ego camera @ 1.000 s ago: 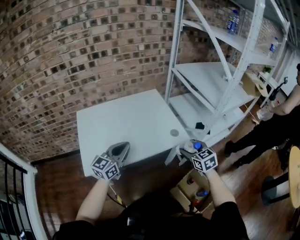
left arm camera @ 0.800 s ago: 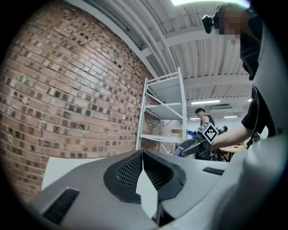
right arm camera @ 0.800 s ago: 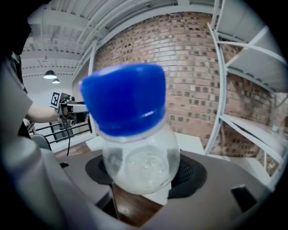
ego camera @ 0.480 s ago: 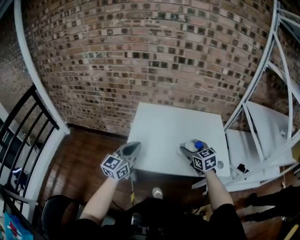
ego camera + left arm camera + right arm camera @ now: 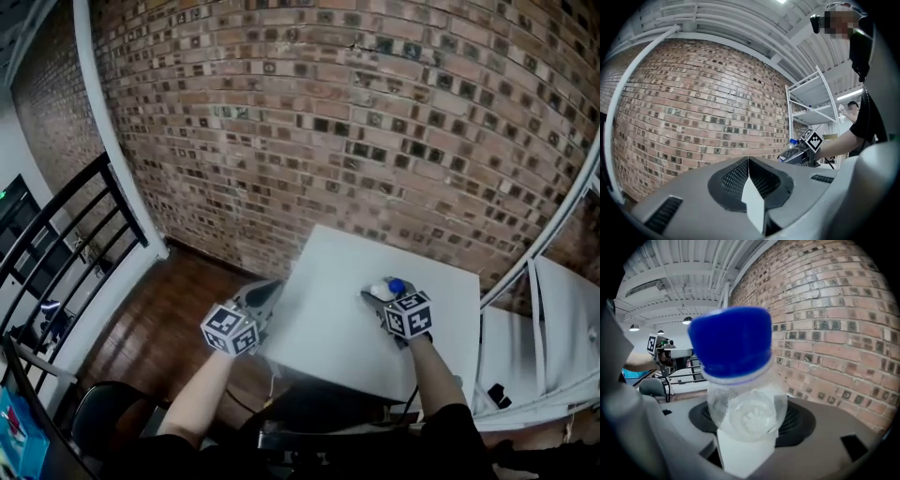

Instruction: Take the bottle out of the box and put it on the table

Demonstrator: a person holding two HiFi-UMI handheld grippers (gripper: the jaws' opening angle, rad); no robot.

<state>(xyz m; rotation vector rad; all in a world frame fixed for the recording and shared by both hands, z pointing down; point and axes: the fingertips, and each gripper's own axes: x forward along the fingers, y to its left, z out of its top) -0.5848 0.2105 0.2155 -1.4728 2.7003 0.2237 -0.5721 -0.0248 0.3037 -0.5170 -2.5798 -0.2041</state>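
Note:
A clear plastic bottle (image 5: 382, 291) with a blue cap (image 5: 731, 341) lies in my right gripper (image 5: 386, 292), which is shut on it over the right part of the white table (image 5: 337, 328). In the right gripper view the bottle (image 5: 743, 404) fills the space between the jaws, cap towards the brick wall. My left gripper (image 5: 266, 293) hovers at the table's left edge, shut with nothing in it; its pads (image 5: 740, 176) meet along one line. The left gripper view shows the right gripper (image 5: 799, 153) and bottle to the right. The box is out of view.
A brick wall (image 5: 309, 122) runs close behind the table. A white metal shelf rack (image 5: 553, 319) stands at the right, with a small dark item (image 5: 498, 396) on a low shelf. A black railing (image 5: 66, 262) and a chair (image 5: 98, 422) are at the left over wooden floor.
The view has swung left from the shelf rack to the table and wall. Both grippers have travelled with it onto the table; the right one still holds the bottle.

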